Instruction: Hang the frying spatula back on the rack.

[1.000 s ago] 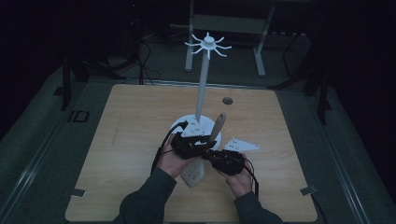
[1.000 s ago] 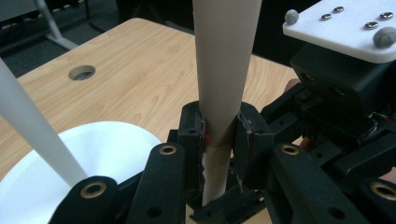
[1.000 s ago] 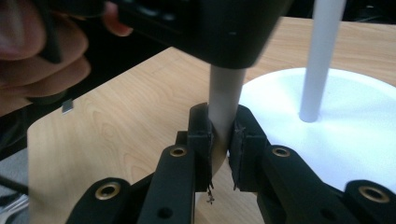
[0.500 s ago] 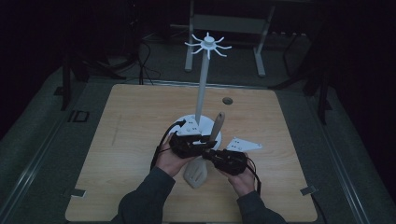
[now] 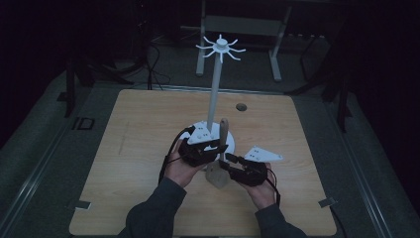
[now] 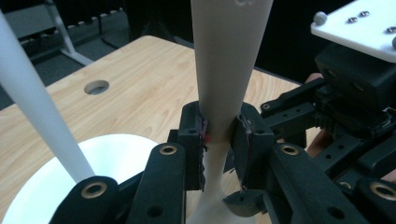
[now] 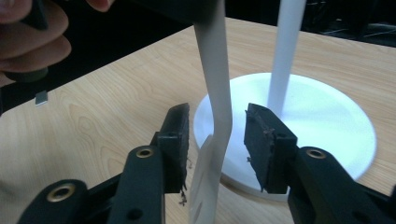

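A beige spatula-like utensil [image 5: 223, 133] stands upright over the table, blade [image 5: 216, 175] down. My left gripper [image 5: 216, 154] is shut on its handle [image 6: 228, 70], pads pressed on both sides. My right gripper [image 7: 217, 133] has just been opening. The utensil's thin neck [image 7: 218, 88] stands between its pads [image 7: 180, 135] with a gap on each side. Just behind is a white stand: a round base [image 7: 322, 116], a tall pole [image 5: 214, 99] and a ring of hooks [image 5: 220, 47] on top.
The wooden table [image 5: 138, 129] has a round hole [image 5: 241, 106] at the back and tape marks at its front corners [image 5: 81, 204]. A metal frame [image 5: 237, 25] stands on the dark floor beyond the table.
The right gripper's jaws have spread and come off the utensil's neck. Both hands and the utensil stay about where they were.
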The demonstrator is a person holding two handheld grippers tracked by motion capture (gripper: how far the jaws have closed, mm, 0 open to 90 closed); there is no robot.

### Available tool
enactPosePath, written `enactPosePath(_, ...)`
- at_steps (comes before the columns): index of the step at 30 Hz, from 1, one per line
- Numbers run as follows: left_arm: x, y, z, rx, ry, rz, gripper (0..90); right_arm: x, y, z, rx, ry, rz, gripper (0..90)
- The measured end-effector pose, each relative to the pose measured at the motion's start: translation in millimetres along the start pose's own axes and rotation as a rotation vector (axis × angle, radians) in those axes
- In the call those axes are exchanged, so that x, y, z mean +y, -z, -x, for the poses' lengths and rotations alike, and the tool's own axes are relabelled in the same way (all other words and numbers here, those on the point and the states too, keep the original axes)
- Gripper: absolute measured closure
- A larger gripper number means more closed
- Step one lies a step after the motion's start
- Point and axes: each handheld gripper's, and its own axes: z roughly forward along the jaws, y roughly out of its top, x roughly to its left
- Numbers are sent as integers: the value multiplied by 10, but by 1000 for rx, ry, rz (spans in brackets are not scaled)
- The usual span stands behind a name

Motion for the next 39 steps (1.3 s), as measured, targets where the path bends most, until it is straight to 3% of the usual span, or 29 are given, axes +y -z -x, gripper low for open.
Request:
enactPosePath(7, 37, 66, -16, 39, 19, 56, 750, -68, 190, 72, -51, -1, 8, 569)
enactPosePath(22, 170, 144, 51, 192, 20, 131, 748, -267, 510, 296, -191, -47, 21, 544)
enactPosePath(39, 373, 260, -1, 306, 57, 182, 747, -334, 554, 353, -235, -50, 13, 540)
